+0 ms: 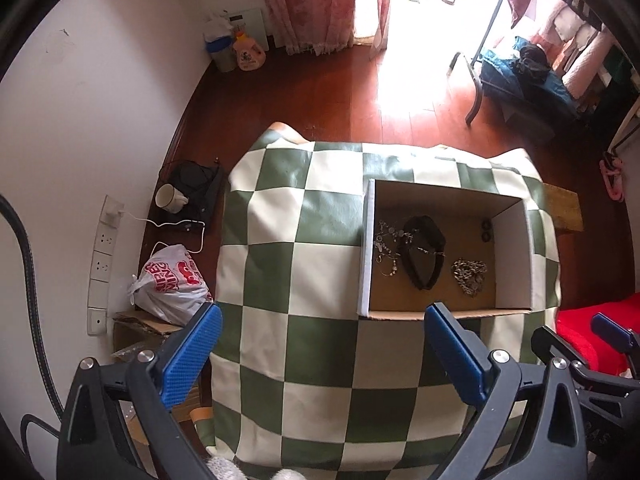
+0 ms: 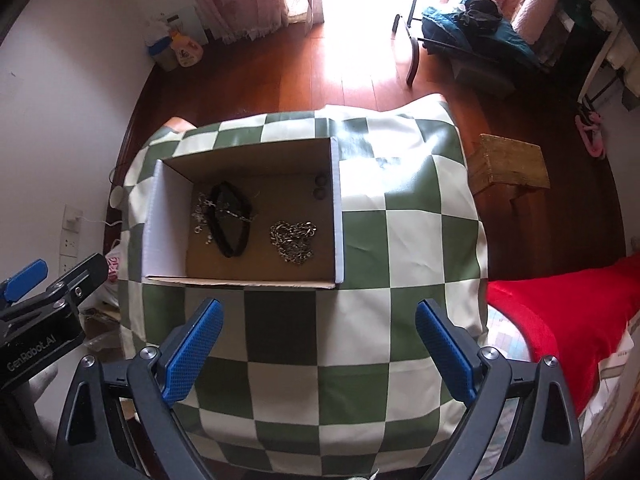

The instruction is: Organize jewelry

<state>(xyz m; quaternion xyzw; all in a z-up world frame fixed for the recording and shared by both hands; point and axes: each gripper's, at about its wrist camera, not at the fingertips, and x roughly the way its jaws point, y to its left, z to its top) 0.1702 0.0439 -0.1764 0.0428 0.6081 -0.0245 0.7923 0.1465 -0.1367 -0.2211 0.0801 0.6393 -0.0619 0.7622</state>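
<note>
An open cardboard box (image 1: 512, 260) (image 2: 166, 220) sits on a table with a green-and-white checked cloth (image 1: 300, 240) (image 2: 400, 240). Inside lie a black band (image 1: 424, 252) (image 2: 230, 220), a thin silver chain with charms (image 1: 386, 246) (image 2: 202, 216), a heap of thick chain (image 1: 469, 276) (image 2: 294, 240) and two small dark rings (image 1: 486, 230) (image 2: 320, 187). My left gripper (image 1: 322, 350) is open and empty above the cloth, near the box's front edge. My right gripper (image 2: 318, 350) is open and empty, also in front of the box. Each gripper shows at the edge of the other's view.
A white wall with sockets is on the left. Beside the table stand a white mug (image 1: 170, 199), a plastic bag (image 1: 172, 284) and cardboard. A wooden stool (image 2: 508, 166) stands at the right. A red cloth (image 2: 560, 312) lies near right.
</note>
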